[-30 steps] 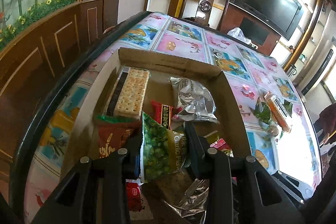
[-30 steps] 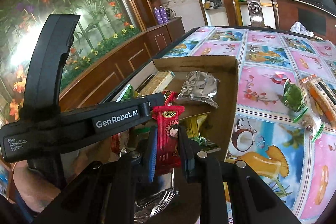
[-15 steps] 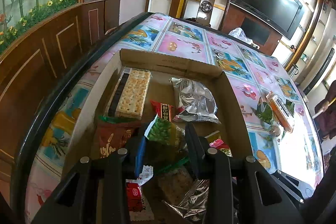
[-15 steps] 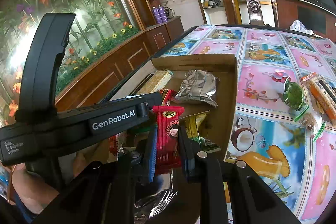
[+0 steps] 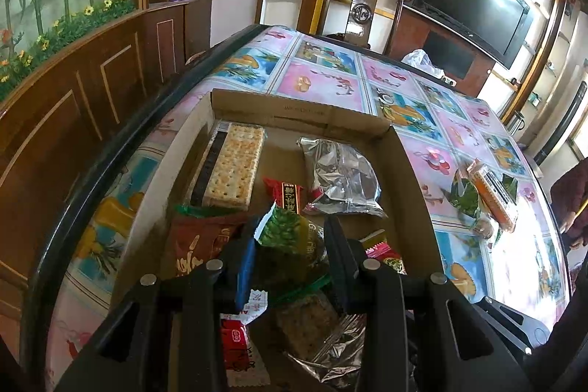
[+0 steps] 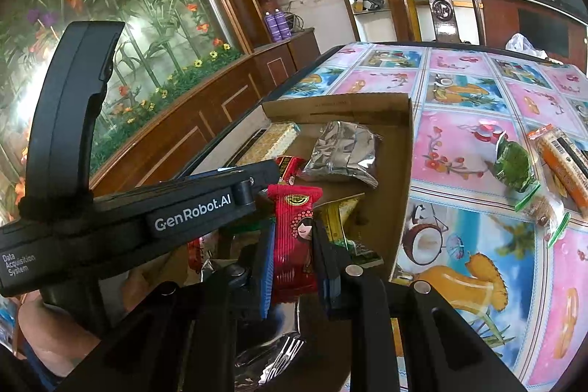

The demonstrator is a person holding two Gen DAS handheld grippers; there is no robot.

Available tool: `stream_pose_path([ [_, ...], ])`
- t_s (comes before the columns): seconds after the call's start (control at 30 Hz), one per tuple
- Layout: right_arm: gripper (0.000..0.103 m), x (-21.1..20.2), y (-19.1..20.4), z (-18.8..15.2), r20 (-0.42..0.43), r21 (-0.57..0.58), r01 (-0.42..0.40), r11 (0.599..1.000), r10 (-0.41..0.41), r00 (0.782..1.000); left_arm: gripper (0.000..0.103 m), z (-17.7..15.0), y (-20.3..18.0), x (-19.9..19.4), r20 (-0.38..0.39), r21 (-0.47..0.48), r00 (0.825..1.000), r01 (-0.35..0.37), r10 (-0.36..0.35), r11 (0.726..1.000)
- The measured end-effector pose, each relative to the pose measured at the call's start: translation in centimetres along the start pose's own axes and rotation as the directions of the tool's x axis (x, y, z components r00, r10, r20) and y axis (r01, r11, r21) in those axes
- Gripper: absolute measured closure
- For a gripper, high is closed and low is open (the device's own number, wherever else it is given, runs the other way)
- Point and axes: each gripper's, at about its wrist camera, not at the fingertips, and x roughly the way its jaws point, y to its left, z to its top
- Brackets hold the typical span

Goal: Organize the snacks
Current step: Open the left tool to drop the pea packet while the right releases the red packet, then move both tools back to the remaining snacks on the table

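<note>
Over the cardboard box [image 5: 301, 112] at the table's left edge, the right gripper [image 6: 294, 267] pinches a red snack packet [image 6: 294, 245] upright. The left gripper [image 5: 290, 256] is part-closed around a green pea bag [image 5: 290, 234] — contact unclear — above the box's near end.

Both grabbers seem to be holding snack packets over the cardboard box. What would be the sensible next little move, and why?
Probably open the right gripper: its red packet already hangs over the box, where other snacks lie.
</note>
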Motion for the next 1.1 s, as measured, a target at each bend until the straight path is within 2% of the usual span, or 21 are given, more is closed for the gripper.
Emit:
stream_pose_path([
  [0.33, 0.079, -0.4, 0.6, 0.0, 0.017, -0.035, 0.015, 0.999, -0.015, 1.0, 0.069, 0.1, -0.1, -0.2, 0.006, -0.002, 1.0, 0.009, -0.009, 1.0],
  [0.57, 0.079, -2.5, -0.5, 0.6, 0.079, 0.006, 0.0, 1.0, -0.001, 0.997, 0.055, 0.9, 0.6, -1.5, 0.062, -0.031, 0.996, 0.07, -0.068, 0.997],
  [0.7, 0.073, -4.1, -1.6, 0.9, 0.12, 0.02, -0.001, 1.0, -0.002, 0.993, 0.051, 1.3, 0.8, -1.6, 0.089, -0.031, 0.993, 0.085, -0.082, 0.996],
  [0.87, 0.069, -6.5, -4.9, 1.8, 0.176, 0.07, 0.015, 0.997, -0.027, 0.984, 0.048, 1.7, 0.8, -1.8, 0.11, -0.028, 0.99, 0.096, -0.093, 0.995],
  [0.9, 0.066, -7.0, -5.7, 1.9, 0.184, 0.086, 0.022, 0.996, -0.038, 0.982, 0.047, 1.6, 0.6, -1.8, 0.112, -0.024, 0.989, 0.097, -0.093, 0.995],
  [0.97, 0.061, -7.9, -7.9, 2.1, 0.191, 0.126, 0.047, 0.991, -0.071, 0.979, 0.047, 1.7, 0.2, -2.0, 0.118, -0.011, 0.988, 0.102, -0.1, 0.995],
  [1.1, 0.061, -10.0, -13.0, 1.7, 0.199, 0.231, 0.086, 0.969, -0.133, 0.971, 0.045, 1.0, -1.9, -3.2, 0.125, 0.037, 0.986, 0.109, -0.112, 0.993],
])
